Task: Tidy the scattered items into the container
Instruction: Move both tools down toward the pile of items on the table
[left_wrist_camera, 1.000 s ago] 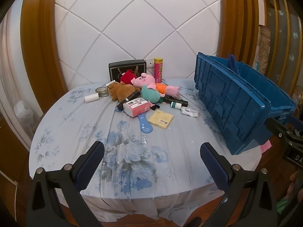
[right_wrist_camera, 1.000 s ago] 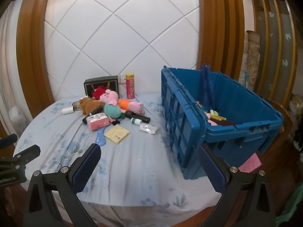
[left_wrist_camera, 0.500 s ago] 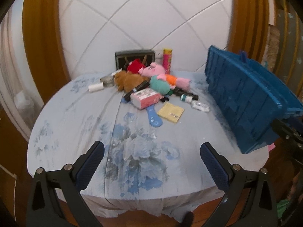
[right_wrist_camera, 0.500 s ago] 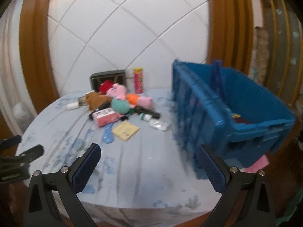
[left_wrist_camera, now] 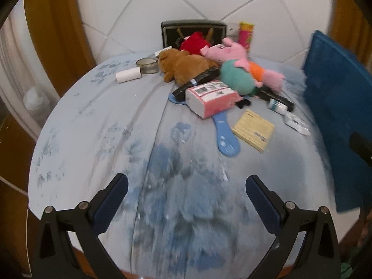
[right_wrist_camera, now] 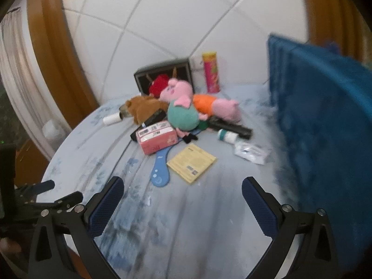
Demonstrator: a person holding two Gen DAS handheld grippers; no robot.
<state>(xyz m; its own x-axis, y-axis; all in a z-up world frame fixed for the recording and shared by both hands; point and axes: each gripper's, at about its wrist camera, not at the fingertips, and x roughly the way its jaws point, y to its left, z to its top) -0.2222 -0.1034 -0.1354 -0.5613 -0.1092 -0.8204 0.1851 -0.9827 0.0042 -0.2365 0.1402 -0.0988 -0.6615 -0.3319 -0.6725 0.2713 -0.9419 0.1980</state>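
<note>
No print is legible (the pink box [left_wrist_camera: 212,97] shows only barcodes).

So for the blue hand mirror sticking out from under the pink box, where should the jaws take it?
Grip the blue hand mirror by its handle, the only part lying bare on the tablecloth; its head is buried under the pink box. Come from above at the near end, jaws across the handle's narrow width, then probably draw it toward you, clear of the yellow booklet beside it.
</note>
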